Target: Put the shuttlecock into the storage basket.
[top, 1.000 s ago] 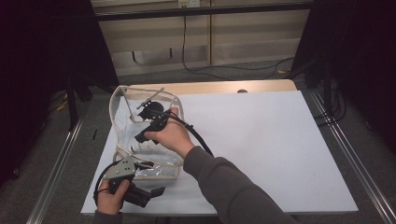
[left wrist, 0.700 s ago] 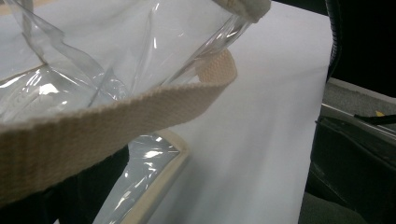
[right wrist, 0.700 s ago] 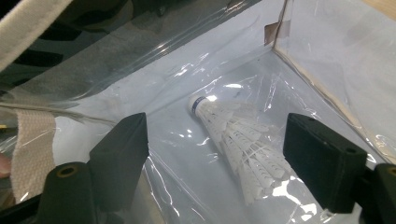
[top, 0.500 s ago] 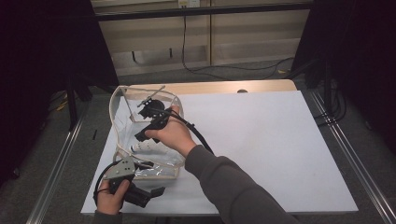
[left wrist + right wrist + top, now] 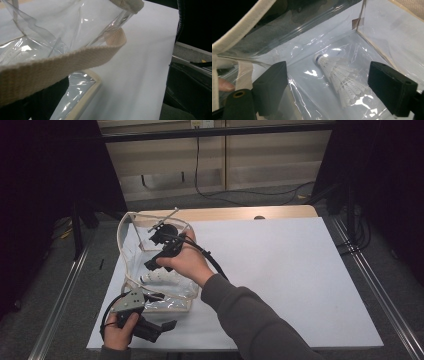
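Note:
A clear plastic bag [image 5: 131, 238] with beige trim stands open on the white table. Inside it lies a white shuttlecock [image 5: 339, 80], faint through the plastic in the high view [image 5: 158, 279]. A person's right hand holds my right gripper [image 5: 155, 261] in the bag's mouth. Its jaws are open, one on each side above the shuttlecock [image 5: 331, 93], not touching it. My left gripper [image 5: 167, 325] is at the table's near left edge, below the bag. A beige webbing strap [image 5: 75, 58] runs across its view, right over the dark jaw, and looks pinched there.
The white table top [image 5: 300, 280] stretches to the right of the bag. A wooden strip [image 5: 240, 213] runs along the table's far edge. Metal rails [image 5: 372, 285] flank the table, and cables lie on the floor behind.

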### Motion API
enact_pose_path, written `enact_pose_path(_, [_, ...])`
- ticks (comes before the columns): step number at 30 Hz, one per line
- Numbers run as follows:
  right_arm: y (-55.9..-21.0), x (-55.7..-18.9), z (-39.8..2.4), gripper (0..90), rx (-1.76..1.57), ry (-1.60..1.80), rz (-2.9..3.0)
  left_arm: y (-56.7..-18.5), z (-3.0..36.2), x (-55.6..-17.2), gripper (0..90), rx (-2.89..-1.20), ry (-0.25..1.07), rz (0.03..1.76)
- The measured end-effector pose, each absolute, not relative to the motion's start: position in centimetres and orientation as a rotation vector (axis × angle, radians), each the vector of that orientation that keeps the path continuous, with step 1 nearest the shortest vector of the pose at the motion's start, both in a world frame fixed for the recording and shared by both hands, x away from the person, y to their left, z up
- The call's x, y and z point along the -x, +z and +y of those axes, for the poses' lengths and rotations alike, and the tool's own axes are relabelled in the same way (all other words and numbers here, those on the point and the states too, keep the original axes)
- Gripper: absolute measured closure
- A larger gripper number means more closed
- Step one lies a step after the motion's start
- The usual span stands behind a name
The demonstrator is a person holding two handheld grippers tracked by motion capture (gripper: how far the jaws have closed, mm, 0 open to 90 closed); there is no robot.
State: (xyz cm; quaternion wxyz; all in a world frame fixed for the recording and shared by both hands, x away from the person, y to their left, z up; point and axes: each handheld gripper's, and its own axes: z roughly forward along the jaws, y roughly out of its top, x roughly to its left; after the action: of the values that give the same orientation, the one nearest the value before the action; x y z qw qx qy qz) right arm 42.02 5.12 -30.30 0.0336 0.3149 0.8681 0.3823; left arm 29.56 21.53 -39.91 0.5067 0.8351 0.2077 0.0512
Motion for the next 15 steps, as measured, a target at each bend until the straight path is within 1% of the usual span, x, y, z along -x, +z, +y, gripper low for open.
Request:
enact_pose_path(8, [-29.6, -41.7, 4.5, 13.5, -0.965, 1.181, 2.664, -39.9, 21.5, -29.6, 4.3, -2.018, 0.123, 0.5])
enact_pose_path(15, [-29.5, -41.3, 4.0, 8.0, -0.935, 1.205, 2.681, -39.9, 21.5, -29.7, 4.3, -2.023, 0.123, 0.499])
